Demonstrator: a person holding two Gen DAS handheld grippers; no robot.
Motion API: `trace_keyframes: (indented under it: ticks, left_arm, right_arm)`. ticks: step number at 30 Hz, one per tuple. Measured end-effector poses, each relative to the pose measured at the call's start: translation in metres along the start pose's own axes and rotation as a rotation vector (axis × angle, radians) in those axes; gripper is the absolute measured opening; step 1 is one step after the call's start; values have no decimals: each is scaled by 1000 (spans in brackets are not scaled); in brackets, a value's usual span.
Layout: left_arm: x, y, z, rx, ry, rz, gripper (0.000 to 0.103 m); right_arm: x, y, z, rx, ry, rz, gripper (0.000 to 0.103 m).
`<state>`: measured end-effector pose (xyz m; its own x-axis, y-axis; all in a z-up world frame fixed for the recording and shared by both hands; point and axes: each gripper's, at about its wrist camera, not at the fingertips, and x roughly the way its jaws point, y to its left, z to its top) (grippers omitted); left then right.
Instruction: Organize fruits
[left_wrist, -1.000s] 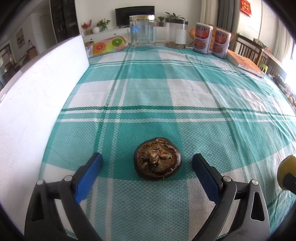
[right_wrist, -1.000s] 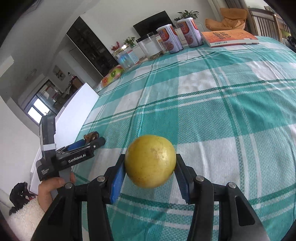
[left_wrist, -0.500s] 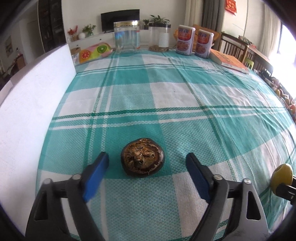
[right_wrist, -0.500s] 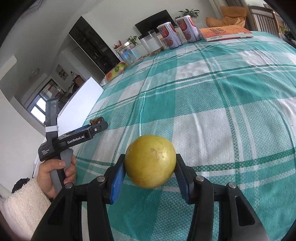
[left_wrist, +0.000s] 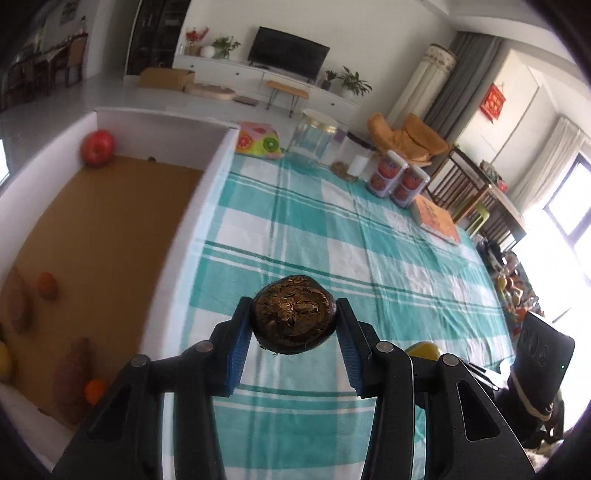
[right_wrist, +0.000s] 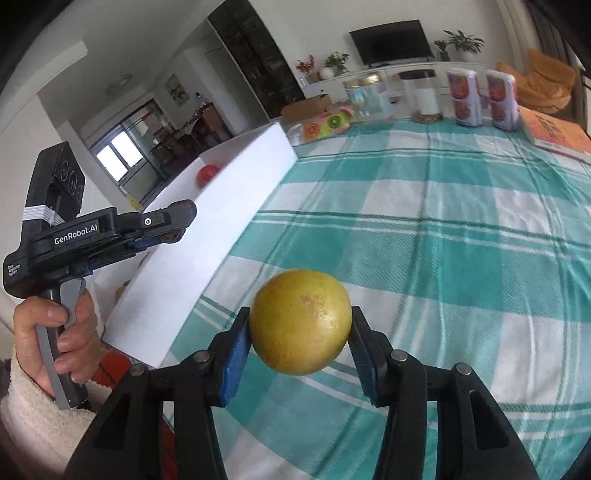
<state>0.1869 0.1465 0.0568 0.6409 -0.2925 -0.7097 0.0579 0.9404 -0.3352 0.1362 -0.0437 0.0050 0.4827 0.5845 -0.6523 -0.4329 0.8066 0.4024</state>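
Box, white walls and brown floor, far left of the table: already holds a red fruit in its far corner, a small orange fruit by the near wall, another orange one at the near end, two long brownish pieces and a yellow fruit at the left edge, kinds not clear; judged partly filled. Left gripper, just right of the box wall and raised above the checked tablecloth: jaws have just been closing and now pinch a dark brown wrinkled fruit between the blue pads, clear of the cloth; not yet over the box. Right gripper, further right: clamped on a round yellow fruit, also held up off the cloth, box wall well to its left. Outstanding, as judged: both held fruits to be carried over the wall and set down inside. Far end of the table: jars, two cans, a book; not part of the sorting
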Motion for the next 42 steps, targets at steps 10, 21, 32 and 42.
trace_keyframes:
  ticks: [10,21,32,42]
  left_arm:
    - [23,151,7,-187,155,383,46]
    - [-23,158,-7,-137,13,468,91]
    - [-76,123,-20,-95,-202,581,98]
    - [-90,115,-30,-98,-220,670,98]
  right_arm:
    - [159,166,99,-291,265,85,51]
    - [179,156,115,-210,252,-34,78]
    - [115,169,92,-266,223,-34,95]
    - [109,183,71,-337,221,-98,98]
